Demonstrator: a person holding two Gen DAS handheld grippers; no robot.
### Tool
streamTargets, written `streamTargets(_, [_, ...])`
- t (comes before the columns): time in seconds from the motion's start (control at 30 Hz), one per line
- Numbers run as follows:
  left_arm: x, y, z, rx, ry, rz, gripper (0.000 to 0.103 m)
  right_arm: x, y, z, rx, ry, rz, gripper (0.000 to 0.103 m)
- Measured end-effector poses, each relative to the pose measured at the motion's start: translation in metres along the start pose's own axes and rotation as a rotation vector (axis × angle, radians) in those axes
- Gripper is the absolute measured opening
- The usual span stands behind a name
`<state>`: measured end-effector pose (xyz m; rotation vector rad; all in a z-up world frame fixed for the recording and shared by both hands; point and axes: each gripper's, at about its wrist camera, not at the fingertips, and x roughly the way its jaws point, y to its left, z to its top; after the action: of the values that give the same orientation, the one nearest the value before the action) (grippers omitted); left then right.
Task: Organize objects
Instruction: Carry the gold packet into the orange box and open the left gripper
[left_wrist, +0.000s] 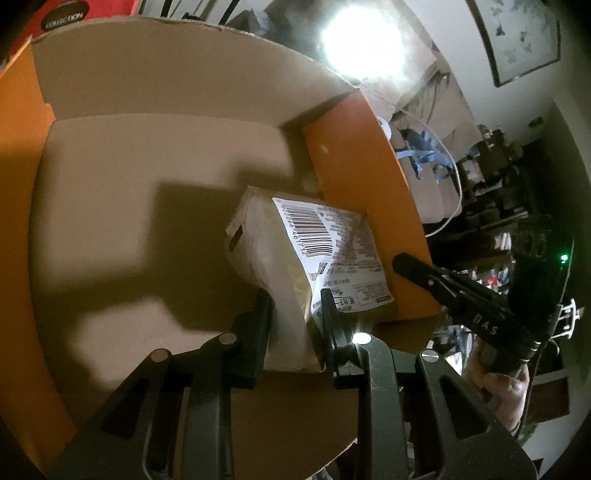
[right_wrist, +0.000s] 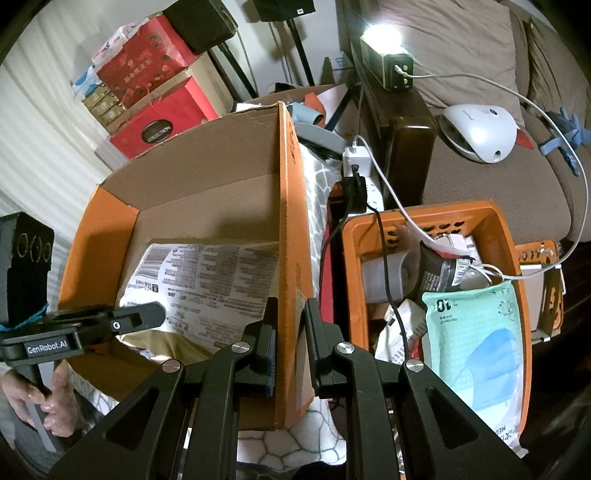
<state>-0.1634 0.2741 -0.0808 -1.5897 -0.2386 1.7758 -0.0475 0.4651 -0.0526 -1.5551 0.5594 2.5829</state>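
An orange cardboard box (left_wrist: 110, 155) stands open, also in the right wrist view (right_wrist: 207, 184). My left gripper (left_wrist: 295, 314) is shut on a gold and white packet (left_wrist: 295, 251) with a barcode label and holds it inside the box, near the right wall. The packet shows in the right wrist view (right_wrist: 207, 280) lying in the box. My right gripper (right_wrist: 290, 321) is shut on the box's right flap (right_wrist: 293, 240), one finger on each side. The right gripper also appears in the left wrist view (left_wrist: 410, 264) at the flap's edge.
An orange plastic basket (right_wrist: 509, 251) to the right of the box holds a mask pack (right_wrist: 476, 339), packets and cables. A power strip (right_wrist: 360, 173) with chargers lies between them. Red gift boxes (right_wrist: 155, 110) stand behind. A sofa with a white device (right_wrist: 480, 129) is at right.
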Motion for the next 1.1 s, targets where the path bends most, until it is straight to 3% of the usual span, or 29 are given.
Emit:
streamTargets(0.1, [0.004,-0.002,-0.005,0.0,0.026,0.011,0.027,0.0,-0.001,0.0,0.0,0.0,0.0,0.014])
streamTargets(0.2, [0.007,-0.001,-0.008,0.0,0.053,0.021,0.037,0.0,-0.001,0.0,0.001,0.0,0.002,0.014])
streamTargets(0.33, [-0.005,-0.005,-0.011,0.023,0.046,0.028,0.069,0.0,-0.001,0.0,0.0,0.0,0.001,0.013])
streamTargets(0.5, [-0.035,-0.012,-0.016,0.104,-0.012,0.073,0.077,-0.001,-0.001,-0.001,-0.001,-0.001,-0.002,0.014])
streamTargets(0.83, [-0.086,-0.007,-0.027,0.148,-0.119,0.162,0.098,0.0,-0.003,-0.003,0.003,0.005,-0.008,0.014])
streamTargets(1.1, [-0.105,-0.003,-0.02,0.172,-0.184,0.211,0.103,0.0,-0.004,-0.003,0.004,0.006,-0.007,0.014])
